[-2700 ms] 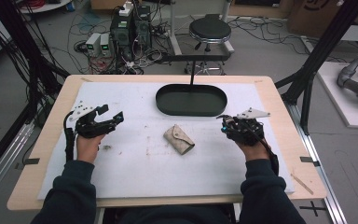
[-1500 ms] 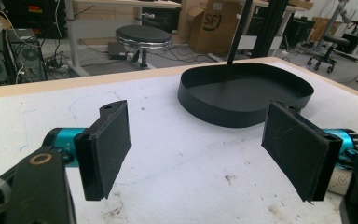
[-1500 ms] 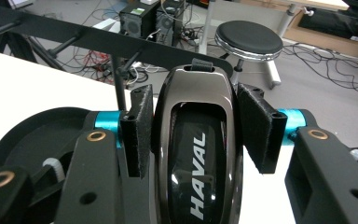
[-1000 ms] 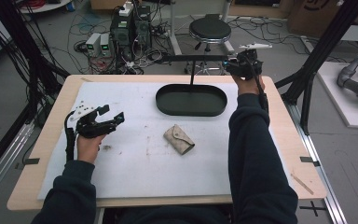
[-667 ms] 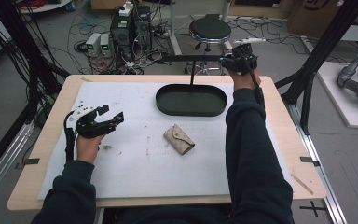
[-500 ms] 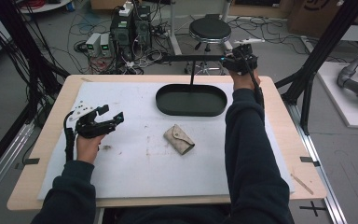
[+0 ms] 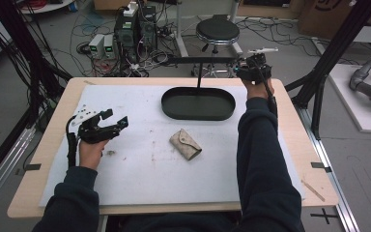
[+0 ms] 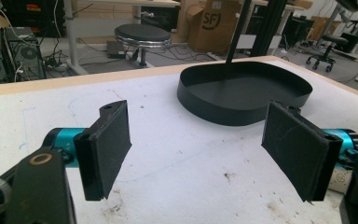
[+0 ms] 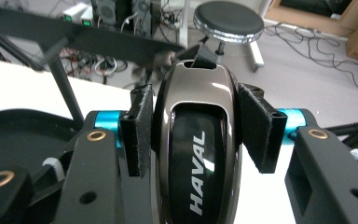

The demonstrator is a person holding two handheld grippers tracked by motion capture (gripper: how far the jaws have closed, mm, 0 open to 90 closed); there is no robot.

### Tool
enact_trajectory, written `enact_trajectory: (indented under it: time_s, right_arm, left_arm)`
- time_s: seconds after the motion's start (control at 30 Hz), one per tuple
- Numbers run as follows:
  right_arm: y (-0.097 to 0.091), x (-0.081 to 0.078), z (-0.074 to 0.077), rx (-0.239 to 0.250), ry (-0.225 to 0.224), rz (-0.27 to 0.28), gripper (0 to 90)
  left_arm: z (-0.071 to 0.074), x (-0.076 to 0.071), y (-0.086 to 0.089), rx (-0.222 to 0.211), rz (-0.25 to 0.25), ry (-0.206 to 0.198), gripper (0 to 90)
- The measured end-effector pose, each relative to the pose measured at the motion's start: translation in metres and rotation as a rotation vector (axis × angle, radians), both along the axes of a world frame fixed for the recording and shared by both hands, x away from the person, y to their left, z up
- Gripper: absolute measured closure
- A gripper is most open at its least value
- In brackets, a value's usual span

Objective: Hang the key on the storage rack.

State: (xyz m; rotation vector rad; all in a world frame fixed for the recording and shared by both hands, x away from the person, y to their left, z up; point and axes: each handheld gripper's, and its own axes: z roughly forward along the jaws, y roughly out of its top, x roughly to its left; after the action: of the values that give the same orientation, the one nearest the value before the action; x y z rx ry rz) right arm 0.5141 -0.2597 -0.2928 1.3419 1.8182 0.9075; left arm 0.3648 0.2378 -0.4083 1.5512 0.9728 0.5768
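A glossy dark car key fob [image 9: 196, 140] marked HAVAL stands between the pads of my right gripper [image 9: 198, 130], which is shut on its sides. In the high view that right gripper [image 7: 251, 70] is held beyond the table's far edge, at the right end of a black horizontal bar [image 7: 198, 60]. The bar rides on a thin post rising from a black oval tray [image 7: 198, 103]. My left gripper [image 7: 116, 117] rests at the table's left, open with nothing between its pads [image 8: 107, 149]. A beige pouch [image 7: 185, 144] lies on the white mat in the middle.
The tray's wall [image 8: 242, 109] sits ahead and right of the left gripper. A round stool [image 7: 217, 31], electronics boxes [image 7: 135, 26] and cables are on the floor behind the table. Black frame posts [image 7: 328, 63] stand to the right.
The right arm has left the table's right side and stretched far over the tray to the bar's end; in the last second the gripper sank slightly. The left gripper has kept still.
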Motion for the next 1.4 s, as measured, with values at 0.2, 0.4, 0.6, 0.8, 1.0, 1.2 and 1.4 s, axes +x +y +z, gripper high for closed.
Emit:
enact_trajectory:
  time_s: [0.2,0.4,0.6,0.8,1.0,1.2,1.4]
  right_arm:
    - [0.001,0.002,-0.014,-0.034,0.05,-0.002,49.6]
    - [0.008,0.008,-0.025,-0.049,0.088,-0.007,49.6]
    - [0.009,0.014,-0.032,-0.035,0.117,0.005,49.6]
    - [0.017,0.022,-0.047,0.004,0.156,0.003,49.7]
    - [0.022,0.026,-0.054,0.013,0.155,-0.004,49.1]
    - [0.019,0.024,-0.051,-0.009,0.15,-0.01,48.6]
    - [0.016,0.017,-0.038,-0.03,0.09,0.001,49.8]
  left_arm:
    - [0.0,0.0,0.0,0.0,0.002,0.0,23.2]
    - [0.0,-0.001,0.0,-0.001,0.002,-0.002,23.2]
    - [0.0,0.0,0.0,0.0,0.002,0.001,23.2]
    - [0.0,-0.001,0.0,0.001,0.007,0.0,23.2]
    - [-0.001,-0.002,0.002,-0.003,0.013,0.001,23.2]
    - [-0.001,-0.002,0.002,-0.002,0.009,-0.001,23.2]
    - [0.0,-0.002,0.002,-0.005,0.011,-0.004,23.2]
